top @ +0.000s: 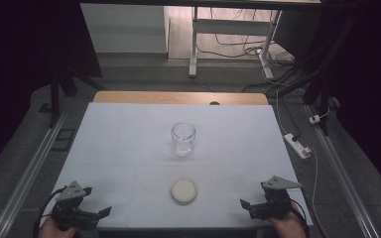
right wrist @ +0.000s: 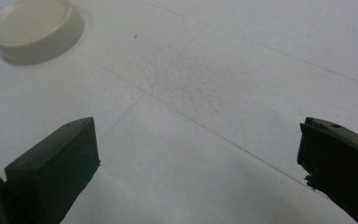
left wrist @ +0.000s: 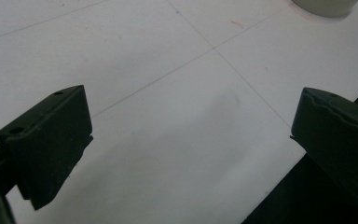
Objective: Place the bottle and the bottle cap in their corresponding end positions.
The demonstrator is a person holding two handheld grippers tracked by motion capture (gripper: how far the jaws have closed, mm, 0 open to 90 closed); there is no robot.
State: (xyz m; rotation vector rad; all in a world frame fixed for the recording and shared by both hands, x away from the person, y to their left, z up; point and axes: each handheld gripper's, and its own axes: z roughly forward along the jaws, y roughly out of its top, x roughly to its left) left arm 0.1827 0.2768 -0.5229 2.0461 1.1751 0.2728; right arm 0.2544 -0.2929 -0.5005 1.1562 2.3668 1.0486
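White tabletop spreads across the middle of the high view, wooden edge strip at its top, grey floor and cables beyond. Cream lid lies flat at lower centre, round face up, so no long axis to call. Clear glass jar stands upright above it, mouth up, well apart. Left gripper sits in the lower left corner, jaws spread wide, empty. Right gripper, lower right, gapes too. Open sheet lies between them and the lid.
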